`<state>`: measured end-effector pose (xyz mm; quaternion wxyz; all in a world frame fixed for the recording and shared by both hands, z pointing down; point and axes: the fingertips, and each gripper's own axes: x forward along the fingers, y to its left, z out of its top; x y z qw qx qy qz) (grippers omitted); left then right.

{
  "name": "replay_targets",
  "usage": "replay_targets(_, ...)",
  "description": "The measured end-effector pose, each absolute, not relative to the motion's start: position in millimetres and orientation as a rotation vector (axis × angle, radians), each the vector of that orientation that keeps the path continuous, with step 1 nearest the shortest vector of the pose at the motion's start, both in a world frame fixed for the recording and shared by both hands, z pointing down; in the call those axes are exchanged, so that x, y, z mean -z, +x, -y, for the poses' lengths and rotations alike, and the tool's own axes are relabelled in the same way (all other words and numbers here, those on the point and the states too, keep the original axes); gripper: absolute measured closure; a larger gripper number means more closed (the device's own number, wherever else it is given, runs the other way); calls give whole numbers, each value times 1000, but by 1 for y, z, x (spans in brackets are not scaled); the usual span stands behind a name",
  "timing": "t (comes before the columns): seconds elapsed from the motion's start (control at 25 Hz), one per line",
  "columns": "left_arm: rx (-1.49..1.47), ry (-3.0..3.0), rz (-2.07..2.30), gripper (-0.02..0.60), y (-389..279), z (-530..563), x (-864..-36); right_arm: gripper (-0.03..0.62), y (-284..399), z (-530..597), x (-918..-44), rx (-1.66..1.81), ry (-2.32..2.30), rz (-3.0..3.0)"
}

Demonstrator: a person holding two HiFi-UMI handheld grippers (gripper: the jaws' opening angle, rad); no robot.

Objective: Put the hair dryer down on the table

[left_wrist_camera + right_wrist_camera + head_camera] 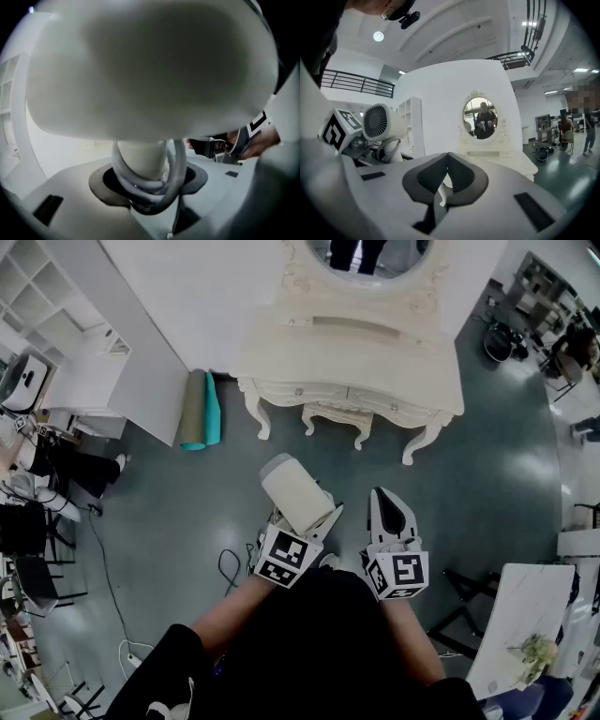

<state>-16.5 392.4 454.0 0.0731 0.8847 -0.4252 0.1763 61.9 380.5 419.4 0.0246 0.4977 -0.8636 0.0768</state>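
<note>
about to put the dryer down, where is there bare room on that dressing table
On the dressing table the top looks bare: the whole front strip between the low riser under the mirror and the front edge, plus both ends beside the riser. The back middle is taken by riser and mirror. The left tool holds the hair dryer.

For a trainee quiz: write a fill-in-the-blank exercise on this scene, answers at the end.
1. The left gripper holds the hair dryer by its cord-wrapped ___.
2. The jaws of the right gripper are ___, with nothing between them.
3. The mirror above the dressing table is ___ in shape.
Missing words: handle; shut; oval.
</note>
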Motion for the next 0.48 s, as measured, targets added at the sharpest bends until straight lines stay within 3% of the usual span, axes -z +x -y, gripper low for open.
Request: replay_targets(0.48,-508,2622,1263,321,-6,-403,-463,576,75,-389,-415,-280,1545,2734)
